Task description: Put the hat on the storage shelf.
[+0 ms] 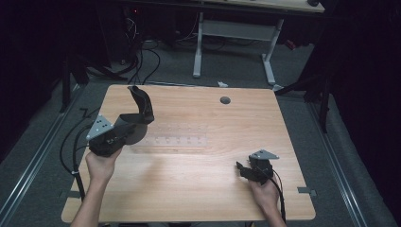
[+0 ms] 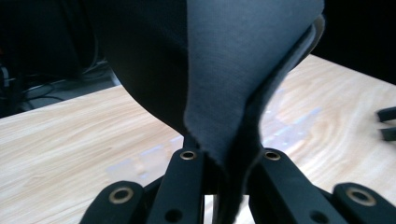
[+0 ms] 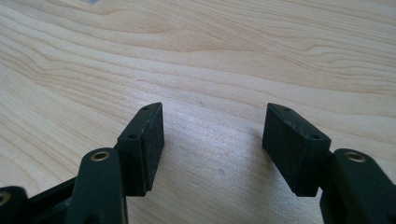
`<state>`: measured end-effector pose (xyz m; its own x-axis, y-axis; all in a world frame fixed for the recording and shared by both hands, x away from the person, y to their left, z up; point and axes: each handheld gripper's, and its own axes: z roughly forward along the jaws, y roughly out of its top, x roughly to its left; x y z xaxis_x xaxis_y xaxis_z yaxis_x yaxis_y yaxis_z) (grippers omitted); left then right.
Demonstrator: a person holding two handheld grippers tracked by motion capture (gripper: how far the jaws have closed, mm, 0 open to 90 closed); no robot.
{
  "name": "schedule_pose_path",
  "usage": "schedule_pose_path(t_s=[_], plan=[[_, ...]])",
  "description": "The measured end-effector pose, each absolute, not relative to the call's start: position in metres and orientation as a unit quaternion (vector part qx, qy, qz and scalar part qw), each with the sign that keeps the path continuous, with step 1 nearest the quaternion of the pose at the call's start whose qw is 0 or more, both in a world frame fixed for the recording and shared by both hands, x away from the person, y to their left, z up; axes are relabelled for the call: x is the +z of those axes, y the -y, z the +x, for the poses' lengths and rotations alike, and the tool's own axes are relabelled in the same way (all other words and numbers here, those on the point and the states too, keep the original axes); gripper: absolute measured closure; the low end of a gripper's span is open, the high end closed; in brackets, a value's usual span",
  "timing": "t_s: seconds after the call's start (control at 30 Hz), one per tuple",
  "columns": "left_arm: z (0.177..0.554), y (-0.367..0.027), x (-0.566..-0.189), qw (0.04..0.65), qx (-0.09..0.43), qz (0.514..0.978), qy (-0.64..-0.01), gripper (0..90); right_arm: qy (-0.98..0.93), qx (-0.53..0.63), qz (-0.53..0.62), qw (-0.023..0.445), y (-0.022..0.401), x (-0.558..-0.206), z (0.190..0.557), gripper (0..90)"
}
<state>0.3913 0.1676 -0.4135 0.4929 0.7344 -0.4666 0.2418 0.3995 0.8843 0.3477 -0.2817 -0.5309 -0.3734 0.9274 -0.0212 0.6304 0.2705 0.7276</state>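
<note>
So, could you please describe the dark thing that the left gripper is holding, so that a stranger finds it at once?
Start at the light wooden table and look at its left part, where the left gripper is raised. The dark grey cloth piece is pinched between its jaws and curves upward, off the tabletop. It is the only soft fabric item; the right gripper near the front right is open, with nothing between its jaws.

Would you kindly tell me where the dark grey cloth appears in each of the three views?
High view: dark grey cloth rises left of centre, pinched by the left gripper.
Left gripper view: cloth hangs centre-top, clamped between the fingers.
Right gripper view: cloth not in it.
Shared landmark: wooden table.
</note>
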Motion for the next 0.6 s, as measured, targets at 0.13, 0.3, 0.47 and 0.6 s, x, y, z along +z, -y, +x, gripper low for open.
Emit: schedule_pose_path(t_s=[0.13,0.3,0.47,0.6], plan=[[0.401,-0.174,-0.418,0.687,0.190,0.509,-0.482,85.9,-0.763,0.323,0.510,0.230,0.282,-0.531,0.348,39.0],[0.407,-0.178,-0.423,0.680,0.202,0.511,-0.485,85.9,-0.763,0.323,0.510,0.230,0.282,-0.531,0.348,39.0],[0.413,-0.179,-0.427,0.671,0.214,0.515,-0.489,85.9,-0.763,0.323,0.510,0.230,0.282,-0.531,0.348,39.0],[0.418,-0.180,-0.432,0.663,0.220,0.517,-0.494,85.9,-0.763,0.323,0.511,0.229,0.282,-0.531,0.348,39.0]])
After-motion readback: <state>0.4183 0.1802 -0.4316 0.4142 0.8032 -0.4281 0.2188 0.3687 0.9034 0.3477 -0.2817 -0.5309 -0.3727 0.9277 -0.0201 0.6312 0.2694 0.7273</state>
